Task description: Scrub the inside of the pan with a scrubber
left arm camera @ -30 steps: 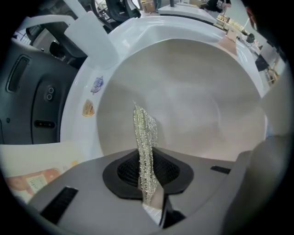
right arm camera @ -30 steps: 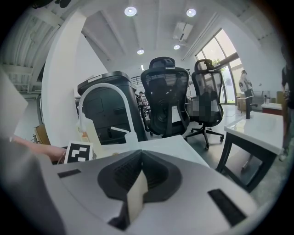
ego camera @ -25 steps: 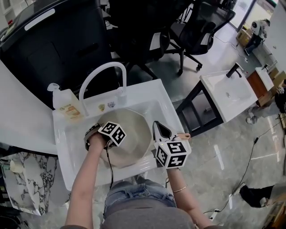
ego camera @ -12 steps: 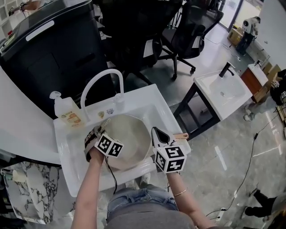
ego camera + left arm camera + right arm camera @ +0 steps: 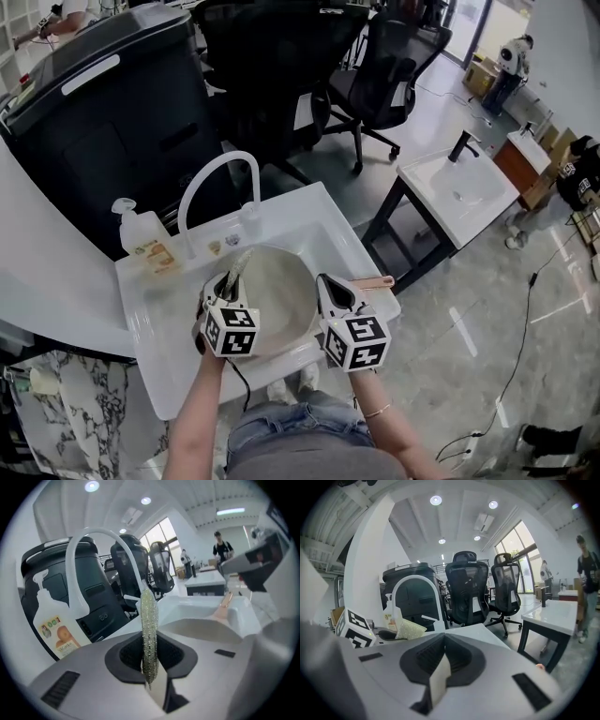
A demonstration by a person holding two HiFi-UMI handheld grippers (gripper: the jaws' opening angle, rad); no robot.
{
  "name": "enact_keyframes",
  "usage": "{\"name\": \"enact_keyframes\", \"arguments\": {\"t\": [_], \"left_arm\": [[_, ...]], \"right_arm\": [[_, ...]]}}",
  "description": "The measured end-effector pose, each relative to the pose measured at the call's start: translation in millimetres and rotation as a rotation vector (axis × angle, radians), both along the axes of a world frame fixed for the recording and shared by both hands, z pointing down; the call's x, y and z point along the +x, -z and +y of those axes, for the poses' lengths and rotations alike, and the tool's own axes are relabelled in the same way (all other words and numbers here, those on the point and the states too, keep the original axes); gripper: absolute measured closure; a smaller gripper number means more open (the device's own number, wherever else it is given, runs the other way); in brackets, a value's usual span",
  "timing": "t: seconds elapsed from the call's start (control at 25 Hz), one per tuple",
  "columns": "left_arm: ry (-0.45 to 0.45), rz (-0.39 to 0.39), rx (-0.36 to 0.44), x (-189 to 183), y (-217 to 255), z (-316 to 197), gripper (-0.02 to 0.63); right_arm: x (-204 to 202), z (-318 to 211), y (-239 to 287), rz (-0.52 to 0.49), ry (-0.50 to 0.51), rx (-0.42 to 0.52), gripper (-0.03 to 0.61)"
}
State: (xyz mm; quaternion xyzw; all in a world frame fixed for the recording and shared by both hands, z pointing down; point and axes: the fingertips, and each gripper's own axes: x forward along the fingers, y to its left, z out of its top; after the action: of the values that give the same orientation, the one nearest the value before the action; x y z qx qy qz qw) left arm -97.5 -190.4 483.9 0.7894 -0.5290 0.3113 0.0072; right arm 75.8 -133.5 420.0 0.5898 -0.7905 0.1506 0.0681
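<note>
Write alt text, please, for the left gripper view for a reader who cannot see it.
The left gripper, jaws shut on a thin green scrubber held upright and edge-on, faces an arched white faucet. A soap bottle stands at left; a beige pan lies in the white sink at right.

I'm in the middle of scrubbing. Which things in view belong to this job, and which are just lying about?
In the job:
- scrubber, pinched in the left gripper
- pan in the sink, rim clamped by the right gripper

Lying about:
- soap bottle
- faucet
- office chairs
- second washbasin
</note>
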Motion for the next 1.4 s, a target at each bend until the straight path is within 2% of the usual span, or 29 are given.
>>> {"name": "enact_keyframes", "arguments": {"t": [0.16,0.32,0.92,1.4], "left_arm": [[-0.034,0.199,0.019,15,21,14,0.548],[-0.057,0.295,0.048,20,43,27,0.548],[-0.100,0.500,0.128,-4,83,59,0.548],[-0.170,0.557,0.168,-2,102,81,0.548]], "right_arm": [[-8,8,6,-0.011,-0.006,0.028,0.568],[-17,15,13,-0.023,-0.004,0.056,0.568],[-49,41,32,-0.024,0.008,0.138,0.568],[-58,53,41,-0.012,0.000,0.156,0.569]]}}
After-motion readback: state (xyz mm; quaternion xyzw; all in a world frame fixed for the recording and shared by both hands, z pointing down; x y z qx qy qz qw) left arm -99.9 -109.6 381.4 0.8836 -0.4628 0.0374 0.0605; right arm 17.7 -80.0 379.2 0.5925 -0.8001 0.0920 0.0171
